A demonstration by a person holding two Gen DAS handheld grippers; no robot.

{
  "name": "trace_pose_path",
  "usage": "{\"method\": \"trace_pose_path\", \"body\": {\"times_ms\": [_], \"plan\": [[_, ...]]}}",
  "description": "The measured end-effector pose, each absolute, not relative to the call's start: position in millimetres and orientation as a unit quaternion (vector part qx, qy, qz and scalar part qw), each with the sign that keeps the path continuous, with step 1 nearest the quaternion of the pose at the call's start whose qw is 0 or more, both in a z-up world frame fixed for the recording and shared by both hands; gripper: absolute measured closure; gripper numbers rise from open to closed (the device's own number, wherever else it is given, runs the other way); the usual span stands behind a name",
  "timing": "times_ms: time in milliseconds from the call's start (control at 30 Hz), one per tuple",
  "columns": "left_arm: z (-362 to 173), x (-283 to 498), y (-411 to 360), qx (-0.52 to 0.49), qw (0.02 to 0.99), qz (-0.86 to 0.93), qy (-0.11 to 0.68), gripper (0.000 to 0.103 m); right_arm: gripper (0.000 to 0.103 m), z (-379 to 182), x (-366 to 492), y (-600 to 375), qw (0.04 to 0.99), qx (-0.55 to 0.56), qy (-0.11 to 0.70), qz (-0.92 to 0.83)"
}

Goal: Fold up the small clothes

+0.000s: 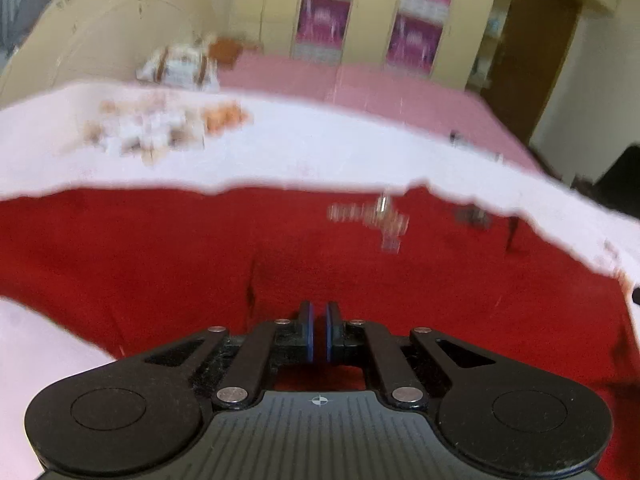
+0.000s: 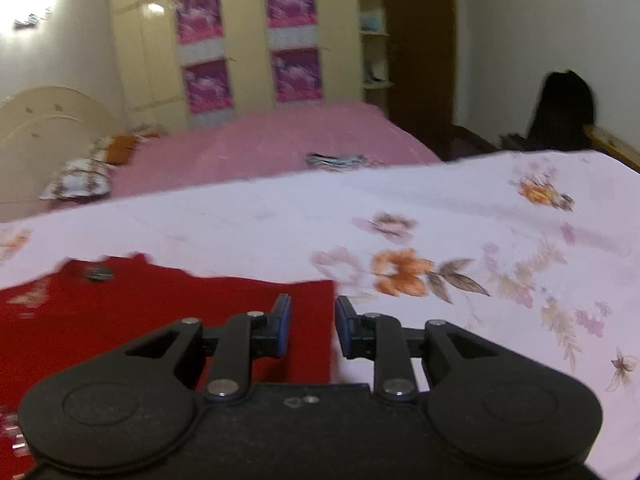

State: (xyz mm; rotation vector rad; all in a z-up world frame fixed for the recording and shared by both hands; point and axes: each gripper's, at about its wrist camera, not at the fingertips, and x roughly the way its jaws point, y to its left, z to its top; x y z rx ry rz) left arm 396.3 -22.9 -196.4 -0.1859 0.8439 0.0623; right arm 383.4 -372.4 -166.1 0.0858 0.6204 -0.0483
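Observation:
A red garment [image 1: 160, 260] lies spread flat on a pale floral sheet [image 1: 320, 152], with a small silvery print [image 1: 372, 216] on its front. My left gripper [image 1: 319, 312] hovers low over the middle of the garment with its blue pads shut; whether any fabric is pinched between them does not show. In the right wrist view the red garment [image 2: 160, 312] fills the lower left, and its straight right edge runs under the gap of my right gripper [image 2: 313, 308]. That gripper is open, its pads apart and pressing on nothing.
The floral sheet [image 2: 440, 208] stretches far to the right of the garment. Behind it lies a pink bed [image 2: 260, 144] with a patterned pillow [image 2: 78, 184] and a small striped pile of clothes [image 2: 340, 160]. A wardrobe [image 2: 248, 40] stands at the back.

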Motion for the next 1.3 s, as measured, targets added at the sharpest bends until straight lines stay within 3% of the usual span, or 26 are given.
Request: {"method": "trace_pose_path", "body": {"times_ms": [133,267,300,333,367,433,900,1033,1300], "plan": [[-195,396,-24,-0.07,0.91,0.028,0.407,0.099,0.077,-191,389,-352,0.927,0.002,0.375,-0.015],[-179,377,-11,-0.091,0.903,0.027,0.418,0.096,0.072,-173,370,-352,0.934,0.042,0.355,-0.001],[-178,371,-5,-0.098,0.901,0.028,0.421,0.072,0.07,-167,364,-346,0.936,0.04,0.348,0.009],[-177,363,3,-0.109,0.898,0.04,0.424,0.017,0.066,-160,358,-338,0.938,0.038,0.344,0.019],[-174,354,11,-0.118,0.9,0.059,0.416,0.0,0.064,-157,356,-329,0.938,0.041,0.342,0.031],[-165,335,26,-0.125,0.917,0.077,0.37,0.0,0.062,-149,350,-313,0.937,0.051,0.341,0.057],[-179,288,199,-0.253,0.876,0.174,0.372,0.001,0.062,-144,352,-170,0.918,0.049,0.364,0.148],[-197,294,250,-0.299,0.858,0.194,0.369,0.018,0.062,-148,362,-135,0.914,0.052,0.368,0.16],[-227,316,324,-0.385,0.835,0.217,0.327,0.018,0.062,-161,389,-89,0.915,0.034,0.371,0.155]]}}
